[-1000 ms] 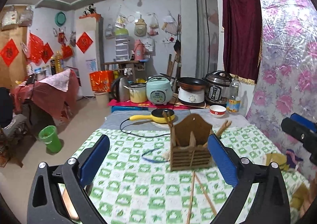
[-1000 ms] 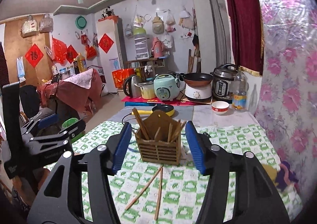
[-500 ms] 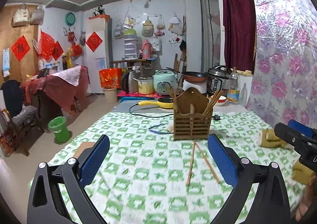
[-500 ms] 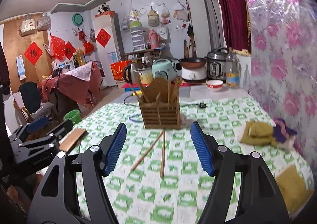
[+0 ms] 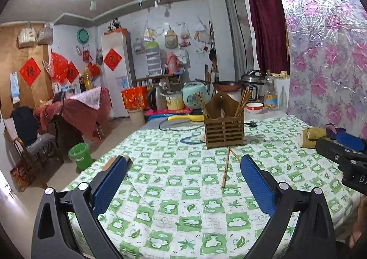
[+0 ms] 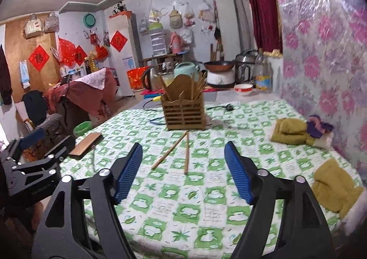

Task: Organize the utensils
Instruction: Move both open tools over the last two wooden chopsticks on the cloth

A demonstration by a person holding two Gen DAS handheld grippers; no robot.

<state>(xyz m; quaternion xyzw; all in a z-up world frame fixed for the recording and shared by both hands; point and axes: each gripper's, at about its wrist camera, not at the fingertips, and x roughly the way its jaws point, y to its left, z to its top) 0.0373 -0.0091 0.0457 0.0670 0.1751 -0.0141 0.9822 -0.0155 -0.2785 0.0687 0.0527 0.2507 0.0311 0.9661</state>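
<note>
Chopsticks point(image 5: 226, 166) lie flat on the green checked tablecloth point(image 5: 183, 201), just in front of the wooden holder point(image 5: 224, 131). More sticks stand up inside that holder. The left gripper point(image 5: 183, 184) is spread wide and holds nothing.

From the right side, two chopsticks point(image 6: 187, 155) lie in front of the holder point(image 6: 184, 113). The right gripper point(image 6: 183, 173) is wide too, with nothing in it. A phone point(image 6: 86, 145) rests left of the holder.

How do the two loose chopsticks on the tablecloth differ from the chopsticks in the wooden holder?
The loose chopsticks lie flat on the tablecloth; the chopsticks in the holder stand upright. The loose pair splays apart toward the camera, while the stored ones lean bunched in the wooden holder. Both look like plain light wood.
</note>
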